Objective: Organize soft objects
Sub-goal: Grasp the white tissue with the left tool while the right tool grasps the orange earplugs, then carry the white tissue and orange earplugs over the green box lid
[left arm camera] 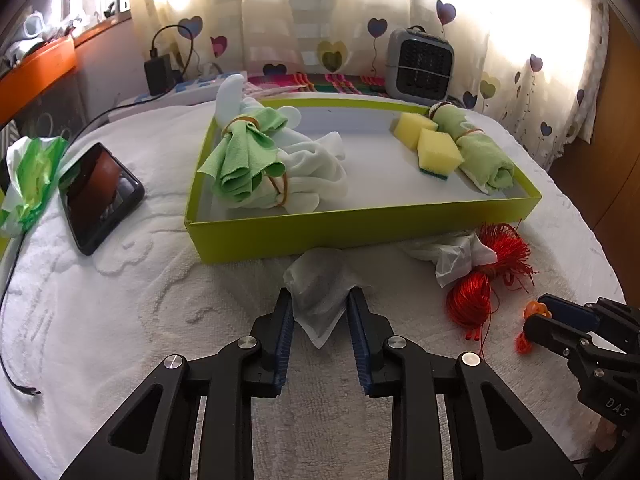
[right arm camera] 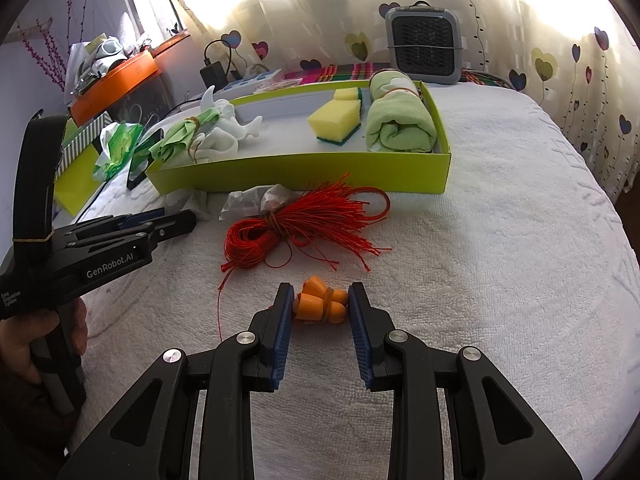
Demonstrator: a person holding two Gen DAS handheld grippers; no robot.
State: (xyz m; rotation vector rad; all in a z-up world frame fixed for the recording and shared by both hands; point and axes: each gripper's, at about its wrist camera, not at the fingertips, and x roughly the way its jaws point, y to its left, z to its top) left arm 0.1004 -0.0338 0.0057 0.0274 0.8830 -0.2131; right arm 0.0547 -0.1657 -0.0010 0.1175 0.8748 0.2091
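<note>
Tissue (left arm camera: 318,292), pale and crumpled, is lying on the white towel (left arm camera: 160,312), pinched by left gripper (left arm camera: 319,304) | orange earplugs (right arm camera: 322,300), banded together, are sitting clamped in right gripper (right arm camera: 320,304) | red cord bundle (right arm camera: 292,224) and green tray (left arm camera: 320,232) are lying beyond.

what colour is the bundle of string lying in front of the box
Red. The string bundle shows best in the right wrist view.
</note>
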